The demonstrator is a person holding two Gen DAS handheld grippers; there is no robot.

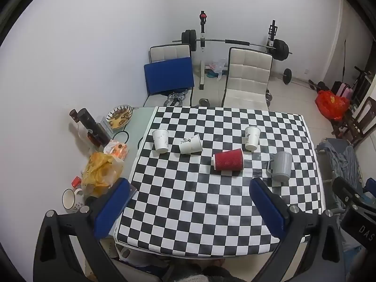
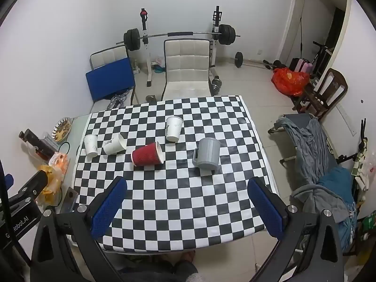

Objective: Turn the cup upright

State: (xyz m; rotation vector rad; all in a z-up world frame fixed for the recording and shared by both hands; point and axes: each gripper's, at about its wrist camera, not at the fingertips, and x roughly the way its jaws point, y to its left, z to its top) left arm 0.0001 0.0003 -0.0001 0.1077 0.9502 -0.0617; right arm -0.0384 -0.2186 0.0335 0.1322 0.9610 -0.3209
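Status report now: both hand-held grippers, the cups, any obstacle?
Left hand-held gripper open, empty. Right hand-held gripper open, empty. Red cup and one white cup on their sides. Grey mug beside red cup, not touching.

Right gripper body (image 1: 359, 225): white letters "DAS" — cut off at the frame edge
Left gripper body (image 2: 17, 223): "G…obot.AI" — middle hidden
Paper cup (image 1: 190, 143): dark print, unreadable
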